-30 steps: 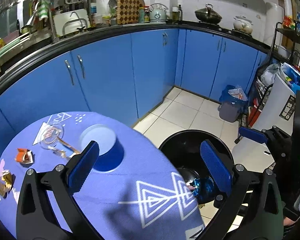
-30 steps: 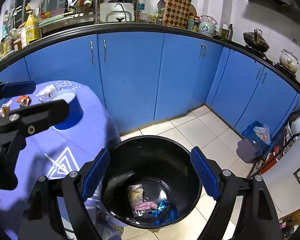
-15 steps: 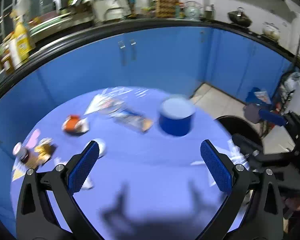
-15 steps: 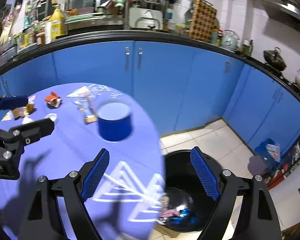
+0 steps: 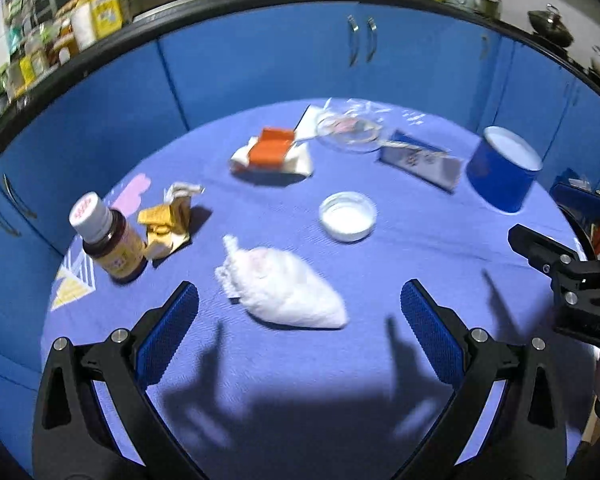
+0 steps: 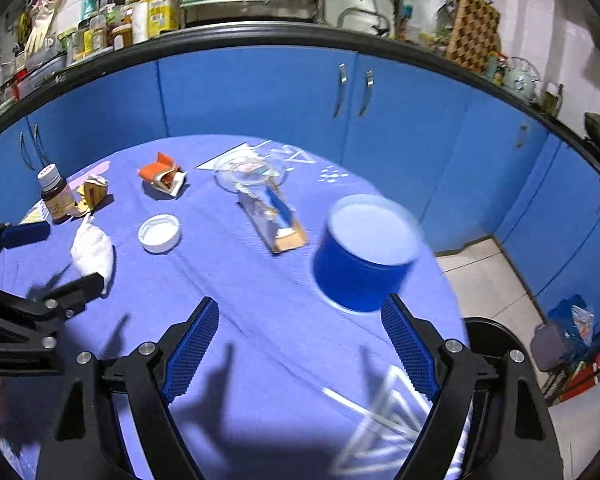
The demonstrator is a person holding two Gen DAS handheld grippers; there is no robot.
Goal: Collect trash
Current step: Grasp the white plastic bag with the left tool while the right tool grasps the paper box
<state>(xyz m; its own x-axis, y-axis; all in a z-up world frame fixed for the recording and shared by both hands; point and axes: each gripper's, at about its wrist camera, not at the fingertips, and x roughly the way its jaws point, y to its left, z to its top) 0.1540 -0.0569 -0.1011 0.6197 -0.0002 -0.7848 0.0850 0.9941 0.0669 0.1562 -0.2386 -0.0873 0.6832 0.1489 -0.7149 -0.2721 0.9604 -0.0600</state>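
Blue kitchen cabinets [image 6: 260, 92] are curving behind a round bench under a violet cloth [image 5: 300, 380], where scattered trash is lying.

Items, left to right in the left wrist view:
- Brown glass bottle with a white cap [image 5: 108, 240], standing upright near the bench's left edge.
- Crumpled yellow wrapper [image 5: 166, 226], sitting just beside the bottle.
- Crumpled white tissue wad [image 5: 284, 288], lying ahead of the left tool [image 5: 300, 344] and roughly in line with the gap between its blue pads, apart from both.
- Orange and white crushed carton [image 5: 272, 154], resting farther back.
- White round lid [image 5: 348, 216], lying rim up near the middle.
- Clear crumpled plastic wrap [image 5: 350, 132], sitting at the far side, its edge meeting the flattened blue and white packet [image 5: 420, 160].
- Blue cylindrical tub with a pale top [image 5: 504, 168], standing near the right edge.

Tools:
- Left tool is hanging released above the cloth, jaws wide, nothing between them.
- Right tool [image 6: 300, 348] is likewise spread wide and gripping nothing; the blue tub is standing just beyond its right pad [image 6: 410, 350].

Floor: black round bin [image 6: 496, 340] is showing at the bench's right edge in the right wrist view, on pale tiles [image 6: 488, 276].
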